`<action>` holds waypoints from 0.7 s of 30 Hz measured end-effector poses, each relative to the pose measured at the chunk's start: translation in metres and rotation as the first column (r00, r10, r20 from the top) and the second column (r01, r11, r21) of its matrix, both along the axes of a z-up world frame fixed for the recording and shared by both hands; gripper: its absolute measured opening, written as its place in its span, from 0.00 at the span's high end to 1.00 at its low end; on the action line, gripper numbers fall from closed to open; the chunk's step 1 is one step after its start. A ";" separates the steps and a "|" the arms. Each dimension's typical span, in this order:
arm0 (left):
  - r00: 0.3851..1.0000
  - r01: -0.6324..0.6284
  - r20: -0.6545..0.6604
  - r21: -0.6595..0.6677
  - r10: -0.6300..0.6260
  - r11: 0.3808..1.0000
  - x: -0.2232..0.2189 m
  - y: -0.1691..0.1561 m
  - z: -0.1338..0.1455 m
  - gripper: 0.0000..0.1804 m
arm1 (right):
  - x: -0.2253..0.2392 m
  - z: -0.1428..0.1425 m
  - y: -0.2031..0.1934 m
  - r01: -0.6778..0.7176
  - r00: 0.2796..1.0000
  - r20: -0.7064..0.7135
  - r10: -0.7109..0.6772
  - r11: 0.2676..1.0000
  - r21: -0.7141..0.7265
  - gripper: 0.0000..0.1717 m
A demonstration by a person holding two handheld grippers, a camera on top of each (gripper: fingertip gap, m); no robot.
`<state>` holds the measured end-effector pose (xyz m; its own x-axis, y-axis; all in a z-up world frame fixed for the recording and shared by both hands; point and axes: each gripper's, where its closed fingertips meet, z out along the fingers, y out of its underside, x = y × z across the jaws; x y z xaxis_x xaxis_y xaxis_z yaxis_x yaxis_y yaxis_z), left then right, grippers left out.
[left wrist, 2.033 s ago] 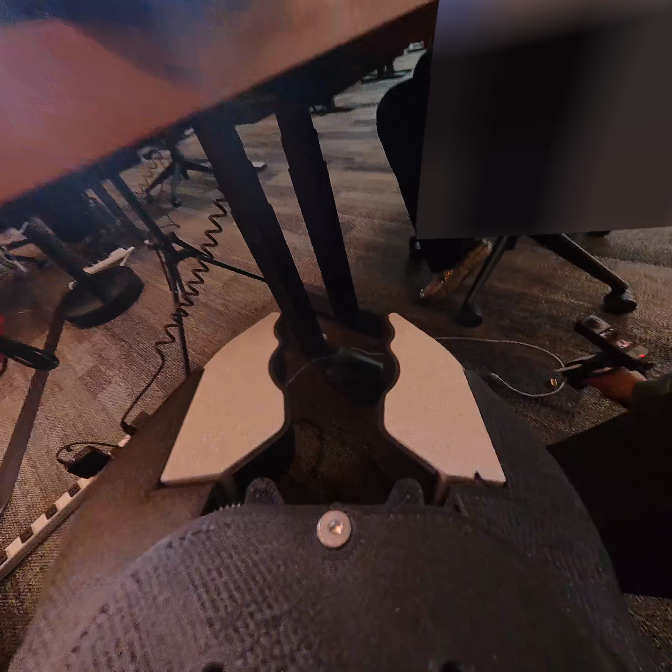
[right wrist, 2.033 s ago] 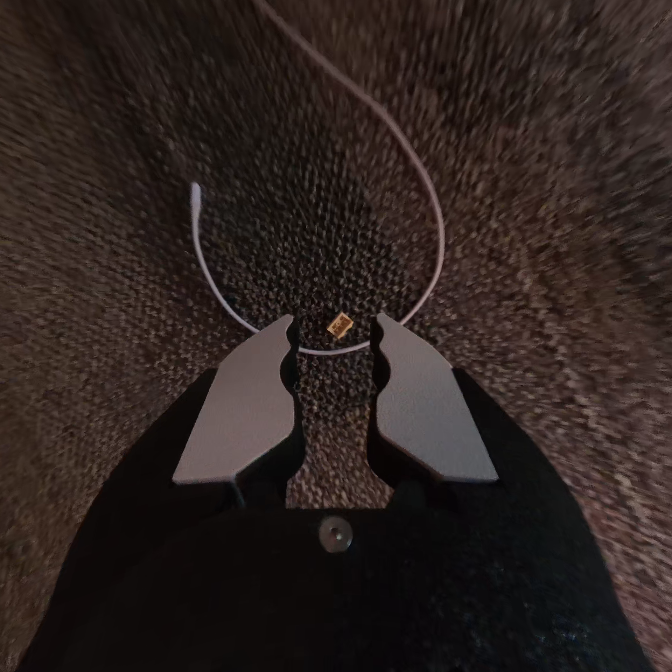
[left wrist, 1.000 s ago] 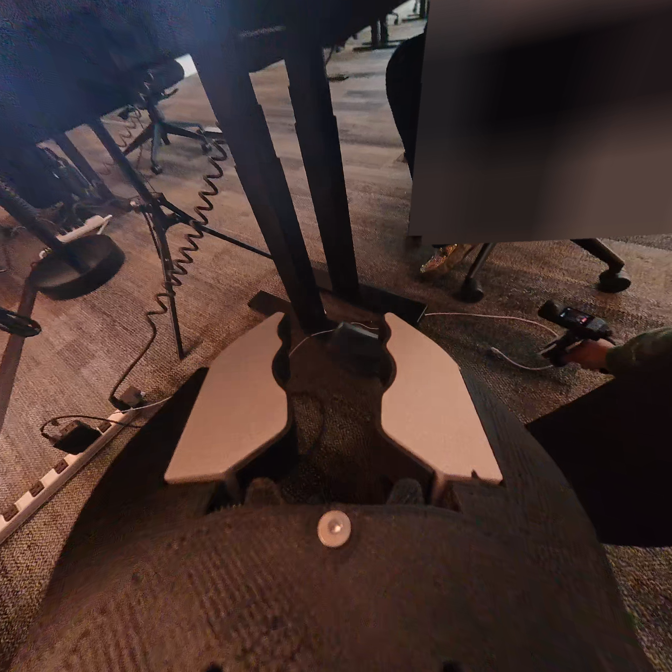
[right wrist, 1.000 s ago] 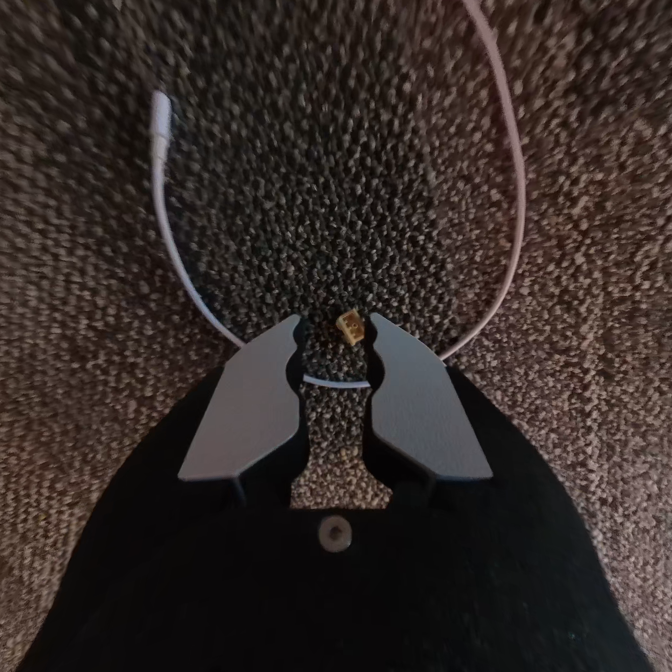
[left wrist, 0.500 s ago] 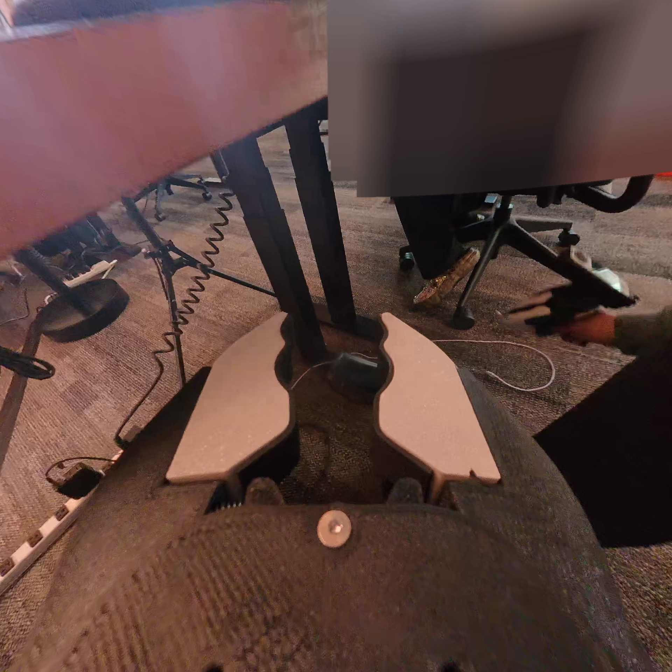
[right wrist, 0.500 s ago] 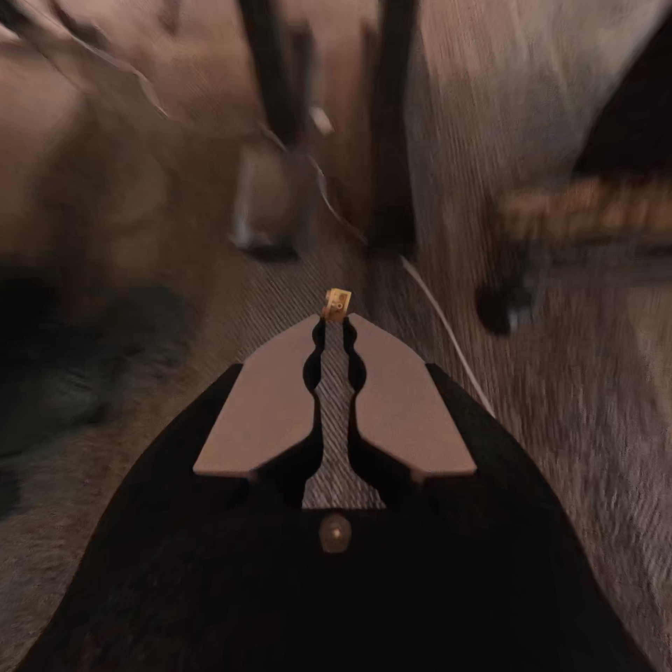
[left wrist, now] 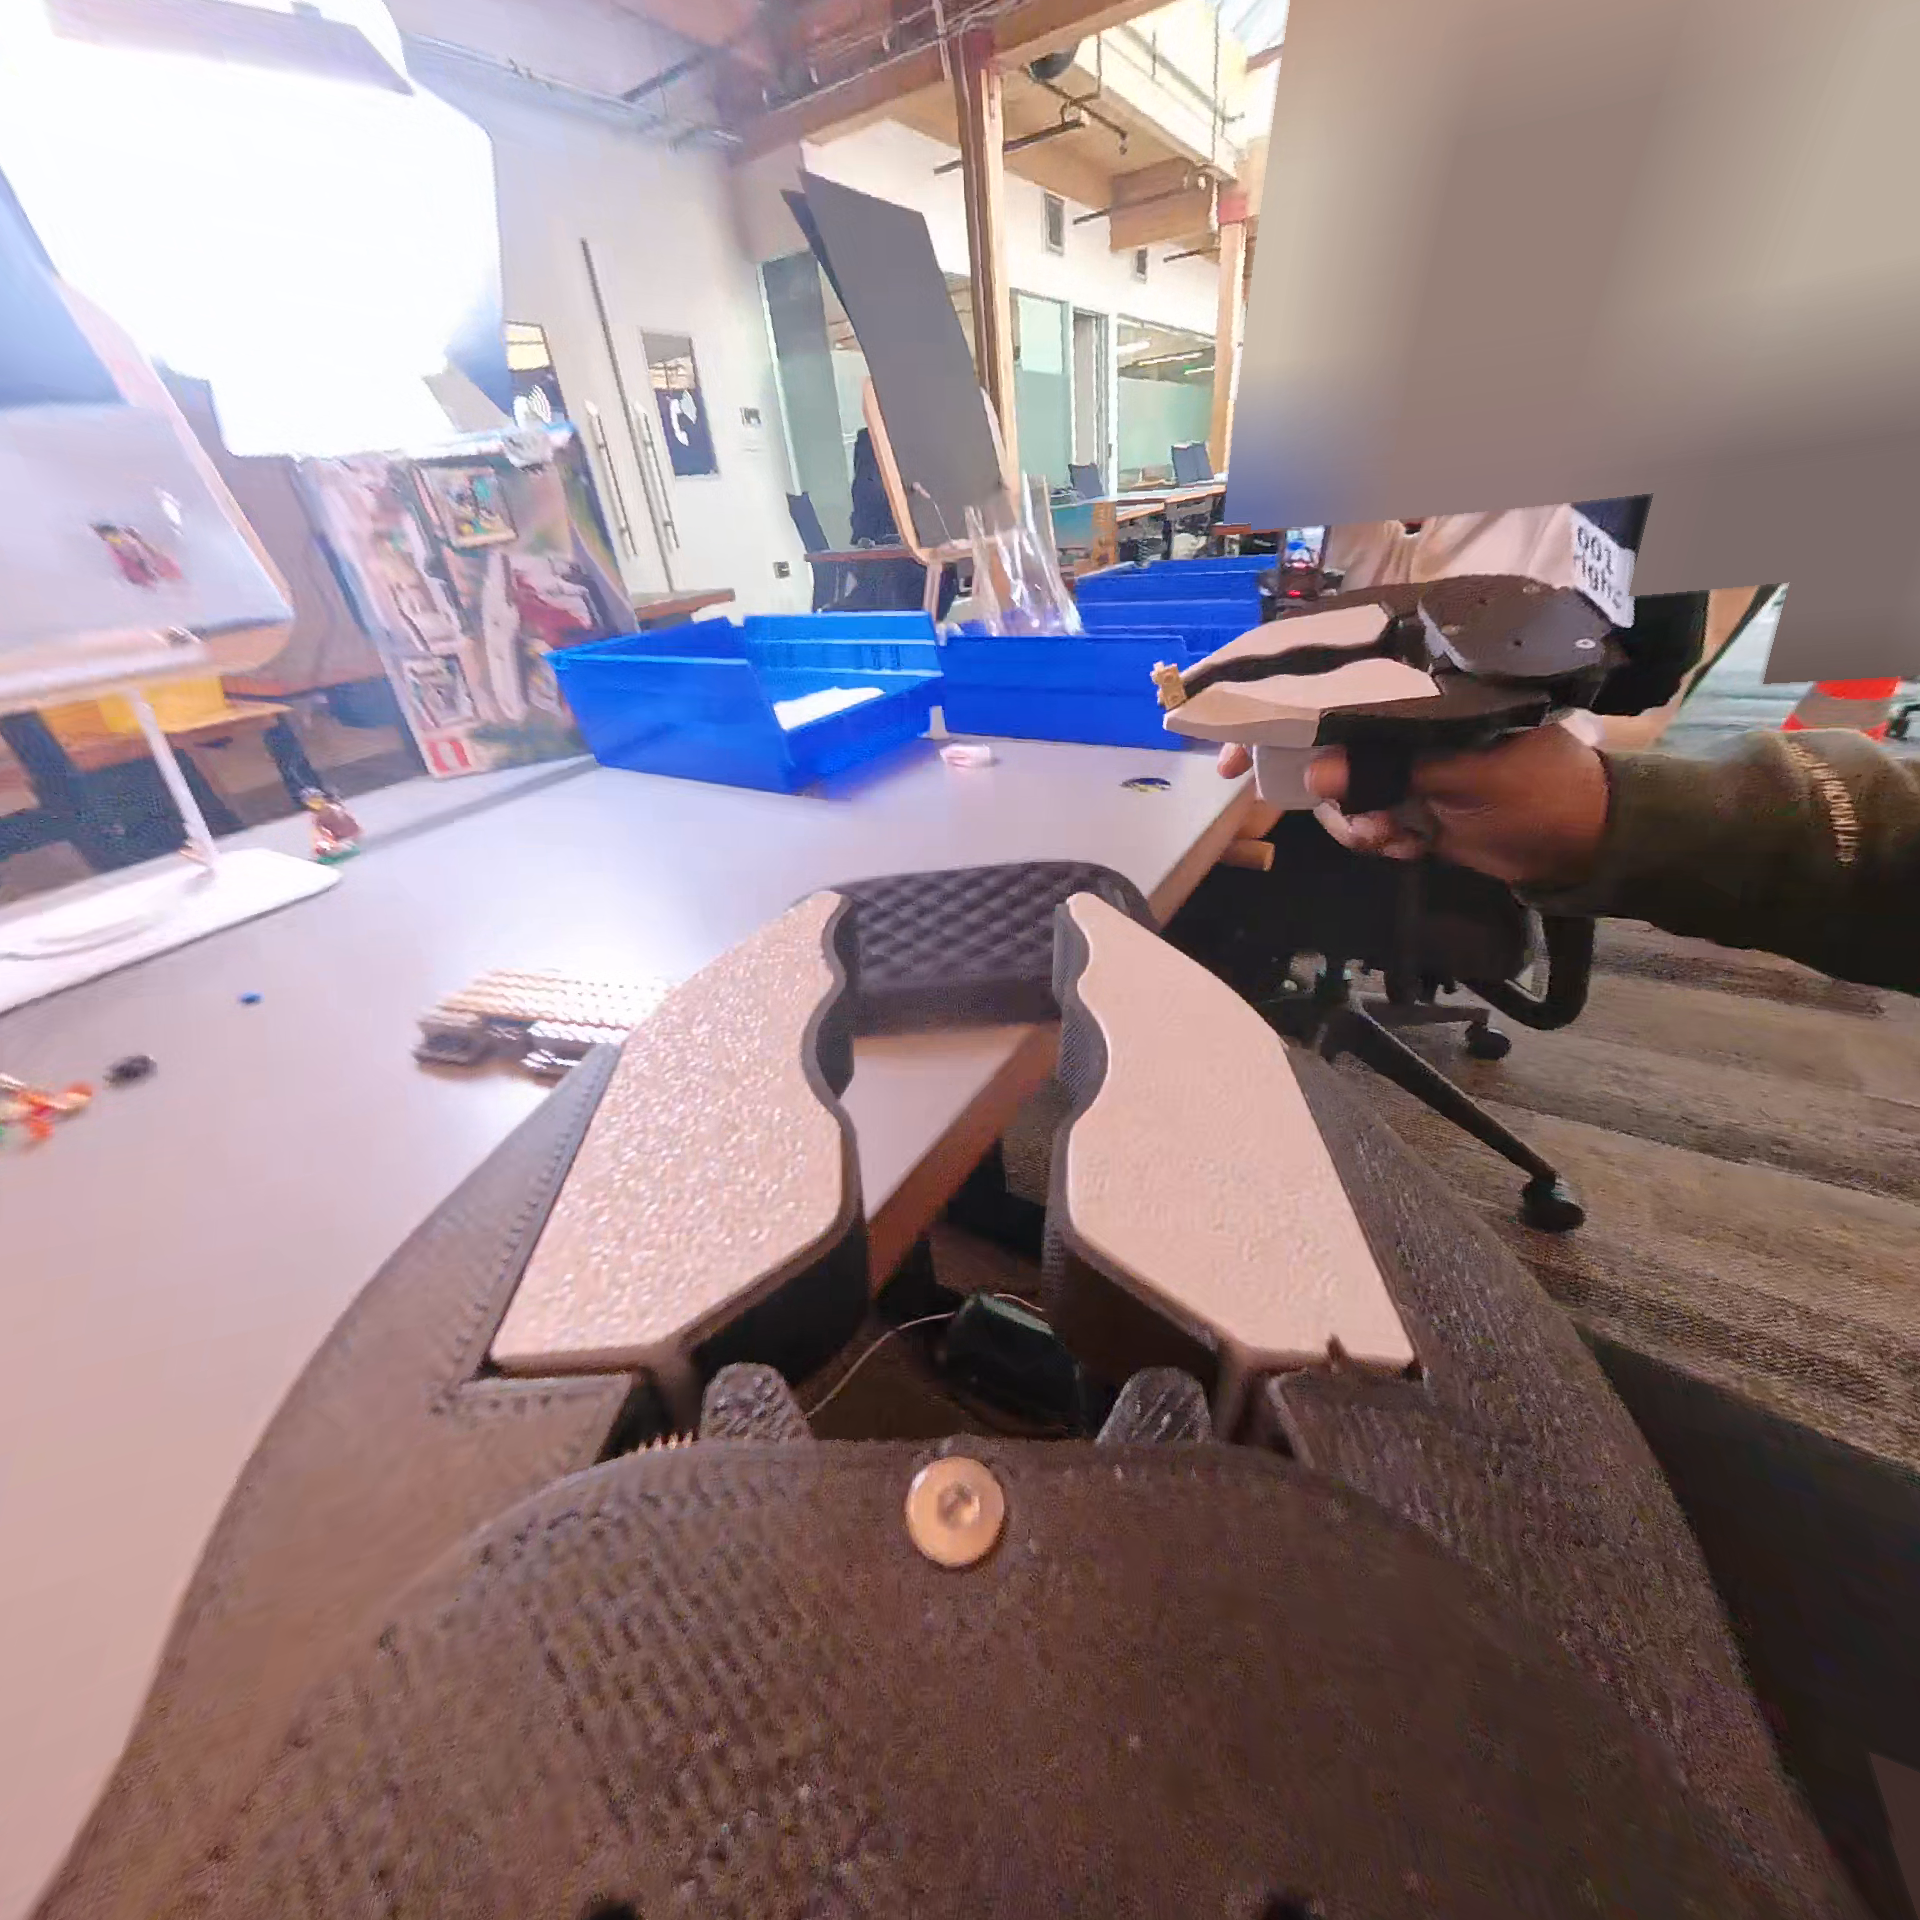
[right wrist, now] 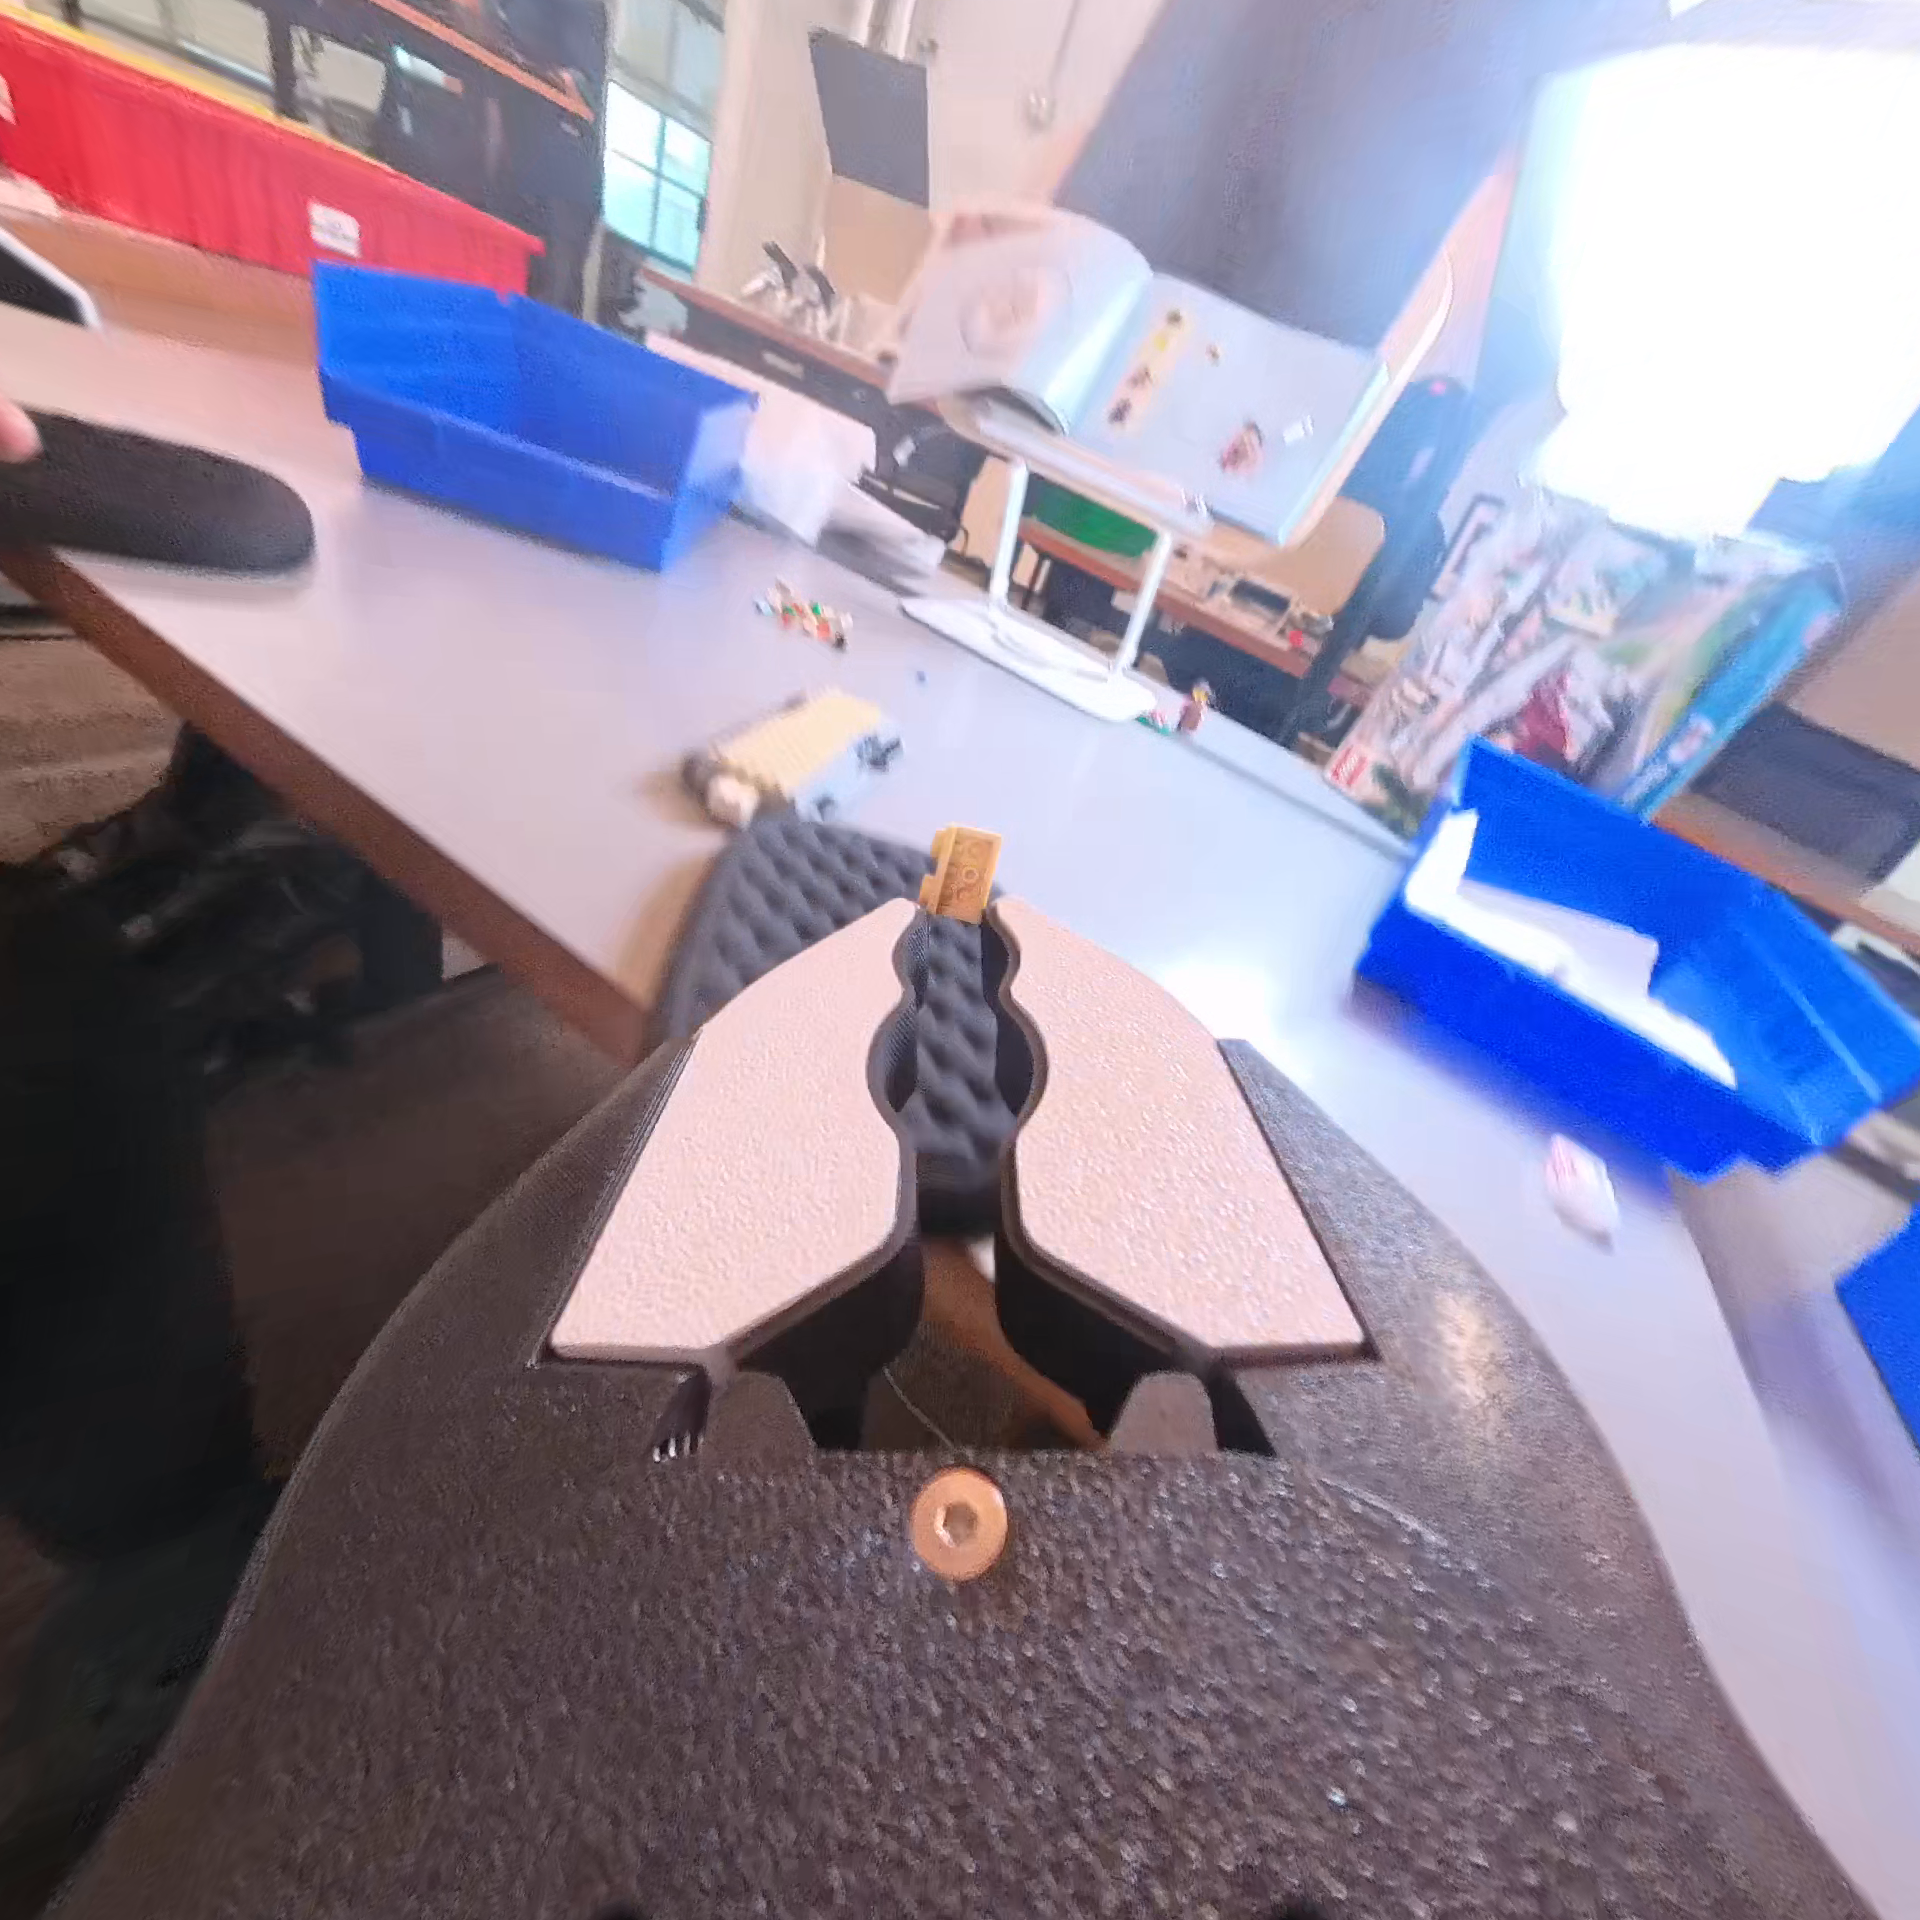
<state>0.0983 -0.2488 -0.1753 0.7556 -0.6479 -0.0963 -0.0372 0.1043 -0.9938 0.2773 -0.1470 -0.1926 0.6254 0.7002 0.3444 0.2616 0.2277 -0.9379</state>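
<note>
Right hand-held gripper (right wrist: 958, 906): closed on a small tan toy brick (right wrist: 964, 871), both fingertips pressing its lower end while the rest sticks out past the tips; seen from the left wrist view it is held in a hand (left wrist: 1475, 800) above the desk's near edge
Tan toy brick position: in the air over the grey desk (right wrist: 468, 686), above a black quilted pad (right wrist: 769, 914) that lies at the desk edge
Left hand-held gripper (left wrist: 951, 914): open, nothing between its fingers; the black pad lies beyond the tips
Desk items: a partly built tan and grey brick model (right wrist: 795, 753), blue bins (right wrist: 520, 416), a white stand (right wrist: 1049, 644), loose small bricks (right wrist: 805, 613), a colourful box (right wrist: 1579, 665)
Beside the desk: office chair (left wrist: 1455, 997) on carpet
</note>
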 end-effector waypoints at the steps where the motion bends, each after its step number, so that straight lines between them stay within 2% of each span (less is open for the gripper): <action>1: 1.000 0.004 -0.010 -0.005 -0.004 1.000 -0.004 0.003 0.009 0.81 | -0.018 0.012 -0.002 -0.008 1.000 0.009 0.008 1.000 -0.001 0.95; 4: 0.999 0.051 -0.013 -0.062 -0.052 0.997 -0.007 0.020 0.029 0.83 | -0.073 0.032 -0.006 -0.042 0.999 0.024 0.043 0.999 -0.020 0.95; 7: 0.990 0.135 0.059 -0.165 -0.127 0.977 -0.003 0.045 0.037 0.83 | -0.123 0.034 -0.010 -0.108 0.993 0.050 0.108 0.994 -0.020 0.95; 11: 0.955 0.269 0.209 -0.309 -0.211 0.912 -0.007 0.076 0.029 0.81 | -0.175 0.028 -0.009 -0.216 0.974 0.062 0.217 0.976 -0.026 0.95; 13: 0.941 0.315 0.235 -0.360 -0.242 0.878 -0.014 0.087 0.017 0.79 | -0.195 0.025 0.000 -0.265 0.961 0.074 0.266 0.964 -0.017 0.95; 18: 0.957 0.289 0.145 -0.371 -0.252 0.882 -0.051 0.134 0.000 0.83 | -0.244 0.014 0.040 -0.415 0.898 0.152 0.413 0.909 -0.018 0.94; 21: 0.967 0.255 0.112 -0.339 -0.231 0.905 -0.080 0.169 0.007 0.92 | -0.275 0.014 0.068 -0.509 0.845 0.188 0.501 0.861 -0.011 0.94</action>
